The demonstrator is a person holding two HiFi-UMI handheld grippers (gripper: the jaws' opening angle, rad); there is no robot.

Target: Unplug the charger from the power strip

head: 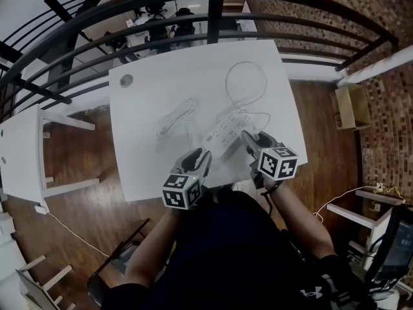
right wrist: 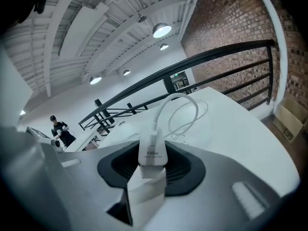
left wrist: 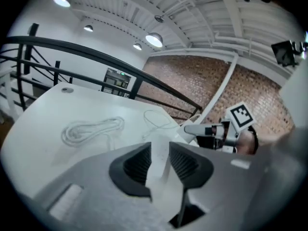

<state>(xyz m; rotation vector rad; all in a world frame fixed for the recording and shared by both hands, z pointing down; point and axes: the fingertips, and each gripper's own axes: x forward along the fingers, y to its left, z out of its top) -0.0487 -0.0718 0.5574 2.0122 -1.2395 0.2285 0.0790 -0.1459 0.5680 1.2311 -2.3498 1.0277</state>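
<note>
While we stand over the white surface (head: 145,166), our right claw (head: 256,141) has the white charger (right wrist: 152,153) pinched between its two dark pads, which press on the charger's sides with the jaws roughly half spread. The charger's printed face is turned toward that claw's camera. Its thin white cable (right wrist: 166,105) rises from the far end and curls away in a wide loop that lies on the surface. From the head view, this claw sits over the right end of the white power strip (head: 226,133), which lies slantwise near the middle of the surface. We cannot tell from any view whether the charger's prongs are clear of the strip.

Our left claw (left wrist: 160,150) is at the strip's other, nearer end. Its ribbed pads stand a narrow way apart and close on nothing that we can make out; only white shows in the gap. In the left gripper view the right claw's marker cube (left wrist: 240,115) appears off to the right, beyond the strip.

A loosely coiled white cord (head: 177,118) lies on the surface to the left of the strip, apart from both claws. A dark metal railing (head: 213,8) curves round the far side, and the floor (head: 77,166) around us is wooden.
</note>
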